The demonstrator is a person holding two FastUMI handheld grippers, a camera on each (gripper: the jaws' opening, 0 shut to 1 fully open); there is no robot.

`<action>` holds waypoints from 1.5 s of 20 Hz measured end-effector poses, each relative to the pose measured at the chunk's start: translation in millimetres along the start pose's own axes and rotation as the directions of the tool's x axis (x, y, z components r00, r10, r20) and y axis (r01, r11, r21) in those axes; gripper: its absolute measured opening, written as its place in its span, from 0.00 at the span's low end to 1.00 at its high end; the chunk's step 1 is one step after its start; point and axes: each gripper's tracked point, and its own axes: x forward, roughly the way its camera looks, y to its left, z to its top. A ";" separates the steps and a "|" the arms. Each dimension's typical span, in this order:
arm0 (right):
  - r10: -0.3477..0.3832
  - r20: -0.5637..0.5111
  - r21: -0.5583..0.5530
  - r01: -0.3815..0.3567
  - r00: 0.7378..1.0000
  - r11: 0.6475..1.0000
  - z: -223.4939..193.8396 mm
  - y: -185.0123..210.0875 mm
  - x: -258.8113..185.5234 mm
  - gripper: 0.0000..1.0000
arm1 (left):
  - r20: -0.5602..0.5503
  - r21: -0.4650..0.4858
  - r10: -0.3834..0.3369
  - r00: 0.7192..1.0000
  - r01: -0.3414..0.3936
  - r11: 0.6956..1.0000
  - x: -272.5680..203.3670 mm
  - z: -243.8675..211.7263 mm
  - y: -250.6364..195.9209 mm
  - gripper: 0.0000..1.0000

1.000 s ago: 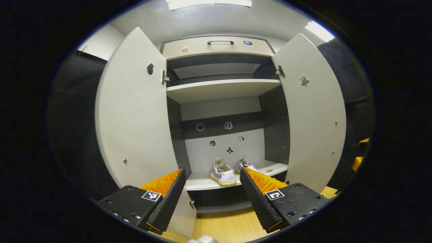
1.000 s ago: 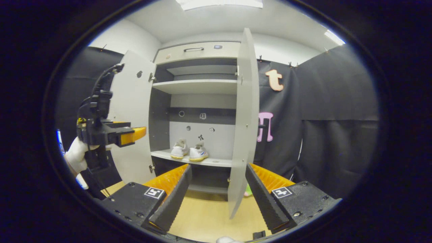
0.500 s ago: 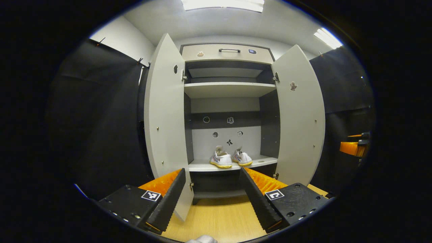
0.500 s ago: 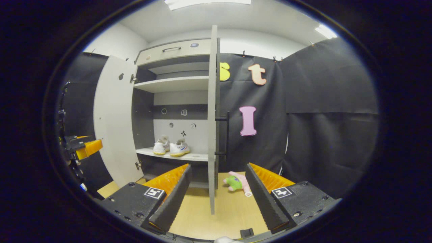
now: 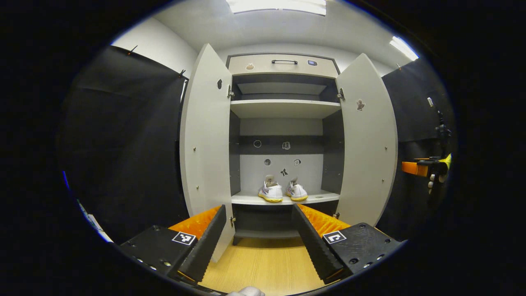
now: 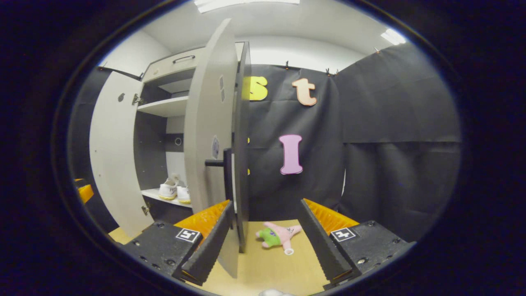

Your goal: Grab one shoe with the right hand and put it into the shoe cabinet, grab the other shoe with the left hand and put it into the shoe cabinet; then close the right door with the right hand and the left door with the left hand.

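Both shoes [image 5: 282, 192] are sitting side by side on the low shelf [image 5: 283, 200] of the shoe cabinet [image 5: 283, 123], heels toward me. So the shoe part looks done to me, and I am now working on the doors.

The right door [image 6: 209, 123] is standing wide open. In the right gripper view I am looking at its outer side, with its dark bar handle [image 6: 224, 172] just past my near finger. My right gripper [image 6: 263, 234] is spread wide and is holding nothing. It is pointing past the door's edge, low, near the wooden floor [image 6: 267, 267]. A small pink and green toy [image 6: 277, 237] is lying on the floor between my fingers in the picture, but it is farther off and not part of my job.

I think my next move is to get the right gripper against the outer face of the right door and push it toward the cabinet.

My left gripper [image 5: 259, 242] is also spread wide and empty. It is facing straight into the cabinet, level and low. The left door [image 5: 205, 144] is open too, just beside my left finger in the picture. I am saving that door for after the right one.
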 end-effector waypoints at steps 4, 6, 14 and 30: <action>0.027 -0.004 0.014 -0.027 1.000 1.000 8.9 3.7 25.7 1.00 | -0.015 0.009 0.058 0.998 -0.058 0.998 -1.3 -1.8 1.5 0.96; 0.054 0.010 0.012 -0.054 0.999 0.998 11.5 8.8 24.6 1.00 | -0.012 0.005 0.063 0.998 -0.063 0.998 -5.6 -2.3 -4.4 0.96; 0.092 0.004 0.006 -0.092 0.996 0.996 9.0 46.7 18.9 0.86 | -0.015 0.012 0.078 0.997 -0.078 0.997 -10.6 -0.9 3.0 0.96; 0.255 0.006 -0.024 -0.255 0.967 0.967 1.6 169.4 28.6 0.87 | -0.040 0.018 0.111 0.993 -0.110 0.994 -28.4 -2.2 54.2 0.96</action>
